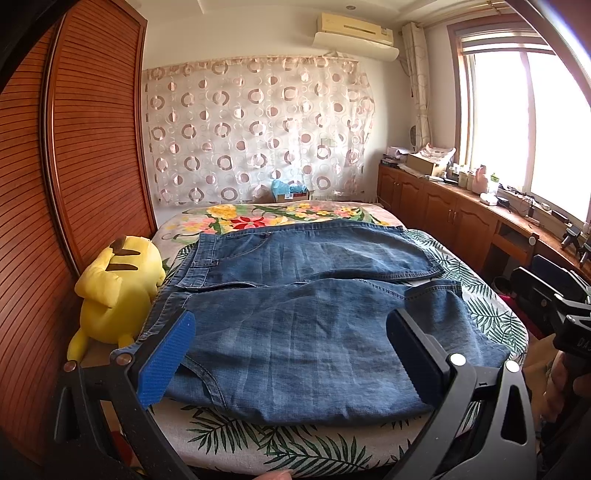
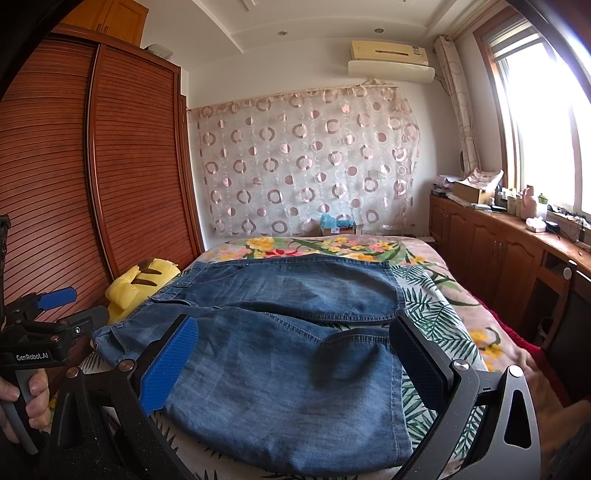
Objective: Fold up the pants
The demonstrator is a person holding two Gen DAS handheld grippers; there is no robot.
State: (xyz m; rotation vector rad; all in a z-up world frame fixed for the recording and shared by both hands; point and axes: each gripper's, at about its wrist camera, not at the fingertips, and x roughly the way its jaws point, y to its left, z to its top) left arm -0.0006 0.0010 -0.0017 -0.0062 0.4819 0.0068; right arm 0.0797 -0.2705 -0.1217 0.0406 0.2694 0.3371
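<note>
Lying flat on the bed is 1 pair of blue denim pants, both legs spread side by side, waistband toward the wardrobe side, hems toward the window side. Far leg and near leg touch along the crotch seam; a narrow gap opens between them near the hems.

Grippers: 2. Left gripper hovers over the near leg, jaws spread wide, nothing between the fingers; 1 blue pad and 1 dark pad visible. Right gripper likewise wide apart and empty, over the near leg close to its hem. In the right wrist view the left gripper shows at the left edge, held by the person's left hand. Whether either gripper's fingertips touch the fabric cannot be told.

Surroundings:
- 1 yellow plush toy, on the bed edge, just beside the waistband, between pants and wardrobe.
- 1 slatted wooden wardrobe, along the left.
- 1 circle-pattern curtain on the far wall; 1 AC unit above it.
- 1 window at right; a row of low wooden cabinets beneath, top cluttered w/ boxes and bottles, too small to count.
- Bedcover: floral at the far end, leaf print under the pants.
</note>
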